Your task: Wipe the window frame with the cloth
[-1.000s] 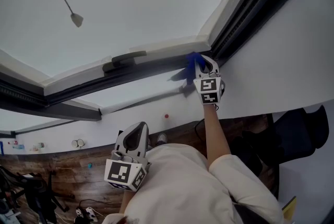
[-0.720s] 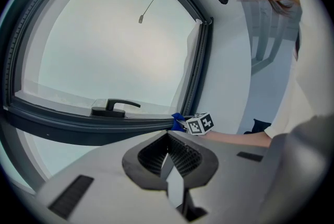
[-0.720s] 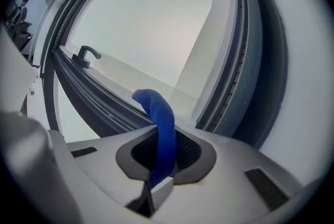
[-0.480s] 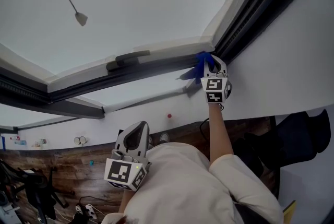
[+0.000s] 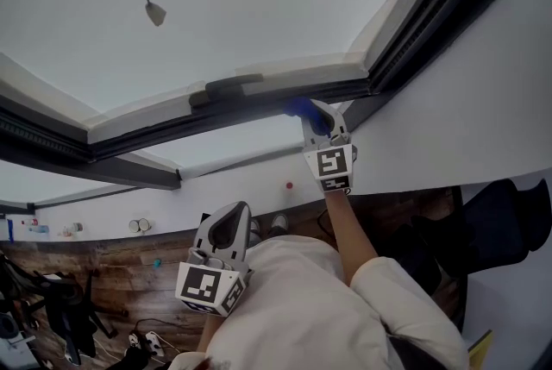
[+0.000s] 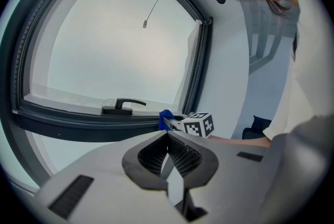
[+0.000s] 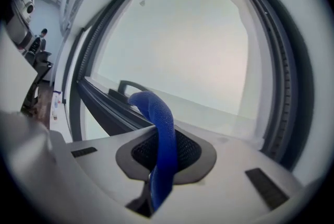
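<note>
Partly, the right claw [image 5: 314,112] covers the cloth [image 5: 298,107] it pinches.

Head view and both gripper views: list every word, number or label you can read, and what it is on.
No text can be read.
Left cube and right cube: square patterns only, no letters.
Small wall items: too small to read.

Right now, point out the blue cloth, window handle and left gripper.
blue cloth [image 7: 164,129], right gripper view, strip above the jaws.
window handle [image 6: 116,110], left gripper view, its base.
left gripper [image 5: 235,211], head view, between its fingertips.
</note>
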Tool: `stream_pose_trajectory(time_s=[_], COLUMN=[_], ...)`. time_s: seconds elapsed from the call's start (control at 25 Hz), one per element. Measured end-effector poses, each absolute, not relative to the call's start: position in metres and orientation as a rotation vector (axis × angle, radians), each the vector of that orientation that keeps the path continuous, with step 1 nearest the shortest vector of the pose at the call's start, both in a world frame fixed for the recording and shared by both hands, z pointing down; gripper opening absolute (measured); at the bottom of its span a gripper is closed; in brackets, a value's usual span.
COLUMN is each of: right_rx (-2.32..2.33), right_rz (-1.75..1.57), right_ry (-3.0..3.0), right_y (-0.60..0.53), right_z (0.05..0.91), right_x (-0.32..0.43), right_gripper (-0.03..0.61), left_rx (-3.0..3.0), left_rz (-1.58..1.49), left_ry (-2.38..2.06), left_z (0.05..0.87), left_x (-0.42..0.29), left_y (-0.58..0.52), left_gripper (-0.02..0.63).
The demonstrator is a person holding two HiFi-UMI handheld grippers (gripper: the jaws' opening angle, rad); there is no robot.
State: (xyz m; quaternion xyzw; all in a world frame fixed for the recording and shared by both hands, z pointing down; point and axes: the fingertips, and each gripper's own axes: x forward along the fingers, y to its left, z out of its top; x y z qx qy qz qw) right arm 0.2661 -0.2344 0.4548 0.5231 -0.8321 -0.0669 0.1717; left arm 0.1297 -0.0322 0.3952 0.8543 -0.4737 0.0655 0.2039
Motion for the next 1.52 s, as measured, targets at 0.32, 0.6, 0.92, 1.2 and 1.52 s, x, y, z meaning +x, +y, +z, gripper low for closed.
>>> stream_pose_trajectory(time_s=[0.32,0.6,0.92,1.2,1.52], right_rx=[1.003,0.897,0.892,0.955,0.968], right_rz=[-0.546,-0.735,-0.767,-0.677,-0.657], right_ry=[-2.488,-2.286,-2.206,-2.247,-2.240], right_y=[-0.200,-0.206,-0.207,-0.210,-0.213], right_z=[0.461,0.489,0.494,0.491,0.491], right_x=[0.124,0.102,0.108,0.121,0.135], right_gripper=[0.044,0.044,0.044,0.044,0.044], left_rx=[2.320,2.239,2.252,2.262,2.282], left_rz=[0.181,0.193,0.179,0.174,0.156], left_ry=[-1.381,-1.431,-1.401,-1.401,-1.396], left_z=[0.400,0.410,0.412,0.410,0.407], left_x=[0.095,0.068,0.071,0.075,0.085], left_y=[-0.015,0.000,0.002,-0.001,-0.005], left_gripper=[0.008,0.008,0.008,0.008,0.008])
